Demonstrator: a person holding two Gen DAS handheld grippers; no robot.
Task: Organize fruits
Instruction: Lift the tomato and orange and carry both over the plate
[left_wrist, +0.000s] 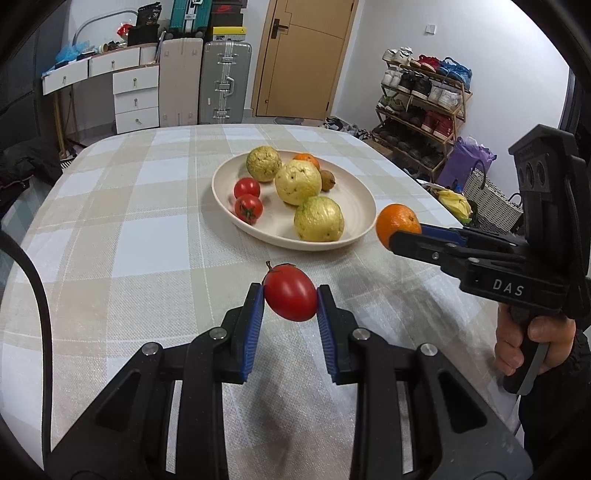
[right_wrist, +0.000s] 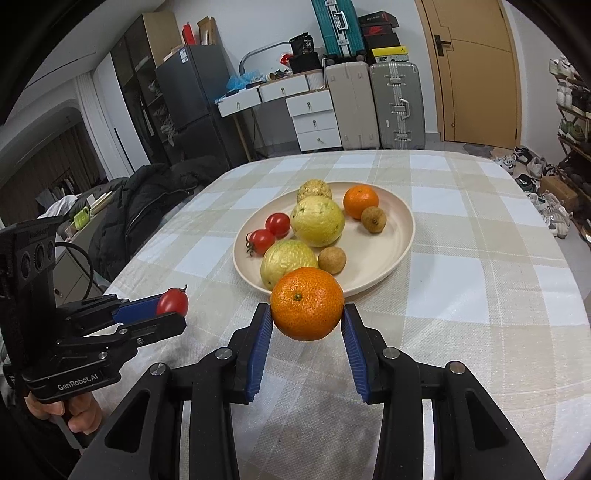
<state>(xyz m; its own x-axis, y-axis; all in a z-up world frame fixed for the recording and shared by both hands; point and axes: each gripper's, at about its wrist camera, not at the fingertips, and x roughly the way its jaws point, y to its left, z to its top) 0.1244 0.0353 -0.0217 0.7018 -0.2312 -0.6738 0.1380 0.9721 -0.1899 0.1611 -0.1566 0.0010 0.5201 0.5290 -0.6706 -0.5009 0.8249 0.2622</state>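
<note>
My left gripper (left_wrist: 290, 293) is shut on a red tomato (left_wrist: 290, 297) and holds it above the checked tablecloth, just short of the cream plate (left_wrist: 225, 206). My right gripper (right_wrist: 307, 314) is shut on an orange (right_wrist: 307, 303) held above the plate's near rim (right_wrist: 402, 254). The plate holds three yellow-green guavas (right_wrist: 318, 220), two tomatoes (right_wrist: 277, 224), another orange (right_wrist: 361, 201) and two small brown fruits (right_wrist: 373, 219). The left gripper with its tomato (right_wrist: 172, 302) shows at the left of the right wrist view. The right gripper with its orange (left_wrist: 397, 223) shows at the right of the left wrist view.
The table (left_wrist: 110, 221) has a beige and white checked cloth. A black jacket (right_wrist: 147, 206) lies off its left side. A shoe rack (left_wrist: 421, 107), bags and bananas (left_wrist: 456, 203) stand to the right. Suitcases (left_wrist: 221, 81), drawers and a door are behind.
</note>
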